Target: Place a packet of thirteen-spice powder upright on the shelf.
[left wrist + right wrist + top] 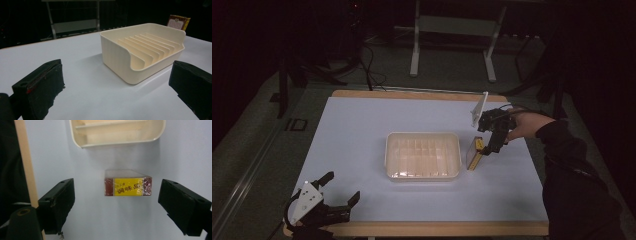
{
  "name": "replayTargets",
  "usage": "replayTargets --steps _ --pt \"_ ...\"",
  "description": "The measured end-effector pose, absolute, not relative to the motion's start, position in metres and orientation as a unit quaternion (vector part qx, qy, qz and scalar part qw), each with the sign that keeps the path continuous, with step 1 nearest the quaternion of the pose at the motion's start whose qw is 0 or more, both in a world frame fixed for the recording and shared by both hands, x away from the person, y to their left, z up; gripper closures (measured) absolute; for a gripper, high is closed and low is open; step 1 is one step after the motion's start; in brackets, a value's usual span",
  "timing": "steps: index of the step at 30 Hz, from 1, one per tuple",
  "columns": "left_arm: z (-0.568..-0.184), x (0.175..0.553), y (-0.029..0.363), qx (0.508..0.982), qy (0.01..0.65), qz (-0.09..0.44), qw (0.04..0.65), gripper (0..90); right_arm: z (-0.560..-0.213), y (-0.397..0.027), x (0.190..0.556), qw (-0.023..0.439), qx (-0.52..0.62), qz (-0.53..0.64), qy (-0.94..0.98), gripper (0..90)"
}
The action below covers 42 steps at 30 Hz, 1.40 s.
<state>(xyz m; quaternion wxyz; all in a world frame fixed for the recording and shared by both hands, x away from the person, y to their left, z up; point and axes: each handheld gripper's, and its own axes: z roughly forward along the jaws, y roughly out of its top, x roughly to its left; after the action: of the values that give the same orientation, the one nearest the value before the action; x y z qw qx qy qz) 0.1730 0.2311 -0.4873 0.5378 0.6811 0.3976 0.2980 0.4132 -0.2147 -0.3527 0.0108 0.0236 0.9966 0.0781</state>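
Right gripper point(488, 148) poised over box point(128, 186) beside tray point(423, 155), jaws wide, holding nothing; box between them, untouched. Left gripper point(340, 189) near tray, agape, empty.

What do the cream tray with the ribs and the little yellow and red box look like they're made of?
The tray looks like moulded plastic, matte cream: one seamless piece with rounded corners and thin ribs. The box looks like printed cardboard under clear film, judging by glare and wrinkles on its face; what it holds is hidden.
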Motion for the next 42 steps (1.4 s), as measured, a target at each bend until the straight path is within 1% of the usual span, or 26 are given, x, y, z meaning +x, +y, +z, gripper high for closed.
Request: replayTargets --steps 14,16,19,20,25,28,30,36,42 --pt "-0.488 0.171 0.232 0.684 0.401 0.300 0.530 0.0 -0.382 -0.213 0.428 0.014 0.015 0.062 0.998 15.4" --pt "-0.489 0.171 0.232 0.683 0.403 0.300 0.530 0.0 -0.388 -0.214 0.429 0.012 0.014 0.059 0.998 17.9" --pt "-0.489 0.171 0.233 0.685 0.405 0.300 0.526 0.0 -0.391 -0.214 0.430 0.011 0.014 0.059 0.998 18.3" --pt "-0.489 0.171 0.233 0.685 0.405 0.300 0.526 0.0 -0.394 -0.213 0.430 0.013 0.015 0.058 0.998 21.1" --pt "-0.489 0.170 0.233 0.685 0.404 0.301 0.526 0.0 -0.397 -0.213 0.431 0.009 0.013 0.054 0.998 22.5" --pt "-0.489 0.170 0.233 0.685 0.404 0.301 0.526 0.0 -0.401 -0.212 0.431 0.005 0.015 0.039 0.999 31.0" --pt "-0.488 0.170 0.232 0.685 0.404 0.301 0.527 0.0 -0.402 -0.211 0.431 0.005 0.018 0.033 0.999 31.6" --pt "-0.488 0.170 0.232 0.686 0.402 0.301 0.526 0.0 -0.399 -0.209 0.429 0.009 0.007 0.027 1.000 31.9" --pt "-0.488 0.170 0.232 0.686 0.401 0.301 0.527 0.0 -0.380 -0.211 0.425 0.007 0.006 0.042 0.999 32.0"
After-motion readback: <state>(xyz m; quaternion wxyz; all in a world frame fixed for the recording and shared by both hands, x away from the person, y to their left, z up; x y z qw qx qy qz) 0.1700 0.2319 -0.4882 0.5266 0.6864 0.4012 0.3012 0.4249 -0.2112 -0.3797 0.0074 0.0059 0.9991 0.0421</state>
